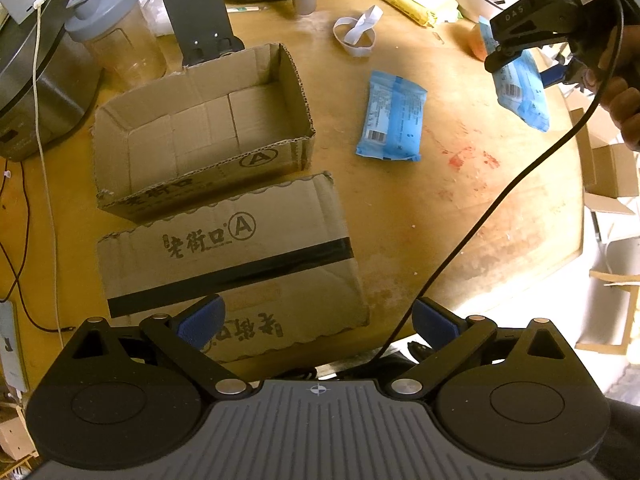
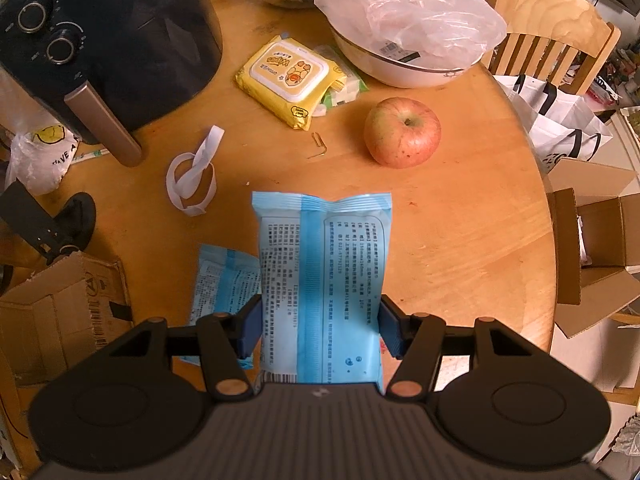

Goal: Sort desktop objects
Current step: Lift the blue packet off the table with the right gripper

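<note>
My right gripper [image 2: 320, 328] is shut on a blue tissue pack [image 2: 322, 280] and holds it above the round wooden table; it also shows in the left wrist view [image 1: 520, 88], at the upper right under that gripper [image 1: 506, 54]. A second blue pack [image 1: 392, 118] lies flat on the table, right of an open cardboard box [image 1: 200, 132]; it also shows in the right wrist view [image 2: 224, 284]. My left gripper [image 1: 318, 322] is open and empty above an overturned cardboard box [image 1: 232, 264].
A yellow wipes pack [image 2: 290, 78], an apple [image 2: 402, 132], a white elastic band [image 2: 192, 176], a bowl under a plastic bag [image 2: 404, 60] and a black air fryer [image 2: 108, 40] stand at the table's far side. A shaker bottle [image 1: 112, 28] stands behind the open box. A wooden chair [image 2: 548, 40] stands beyond the table's edge.
</note>
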Demonstrator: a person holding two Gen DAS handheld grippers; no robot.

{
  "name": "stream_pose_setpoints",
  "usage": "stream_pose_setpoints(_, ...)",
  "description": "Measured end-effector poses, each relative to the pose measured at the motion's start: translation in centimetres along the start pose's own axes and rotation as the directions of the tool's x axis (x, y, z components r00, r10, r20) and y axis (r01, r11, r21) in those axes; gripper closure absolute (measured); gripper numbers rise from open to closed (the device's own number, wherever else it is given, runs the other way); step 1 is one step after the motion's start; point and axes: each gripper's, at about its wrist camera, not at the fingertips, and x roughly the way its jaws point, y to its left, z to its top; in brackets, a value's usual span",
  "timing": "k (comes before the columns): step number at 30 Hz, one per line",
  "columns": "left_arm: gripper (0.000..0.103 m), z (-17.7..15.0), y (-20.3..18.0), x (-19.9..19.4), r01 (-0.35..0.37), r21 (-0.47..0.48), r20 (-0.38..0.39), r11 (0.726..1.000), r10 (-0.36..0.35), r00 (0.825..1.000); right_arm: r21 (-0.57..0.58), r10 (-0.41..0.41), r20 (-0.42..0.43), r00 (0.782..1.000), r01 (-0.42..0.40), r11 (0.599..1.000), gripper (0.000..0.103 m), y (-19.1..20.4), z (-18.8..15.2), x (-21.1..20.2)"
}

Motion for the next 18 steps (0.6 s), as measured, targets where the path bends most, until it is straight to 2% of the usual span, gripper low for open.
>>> stream_pose_setpoints(18, 0.0, 0.0, 1.2, -0.5, -0.005, -0.022, 0.007, 1.0, 0.005, 1.0, -0.035, 0.011, 0.014, 1.0, -0.01, 0.999, 0.046, 1.4, 0.2, -0.7)
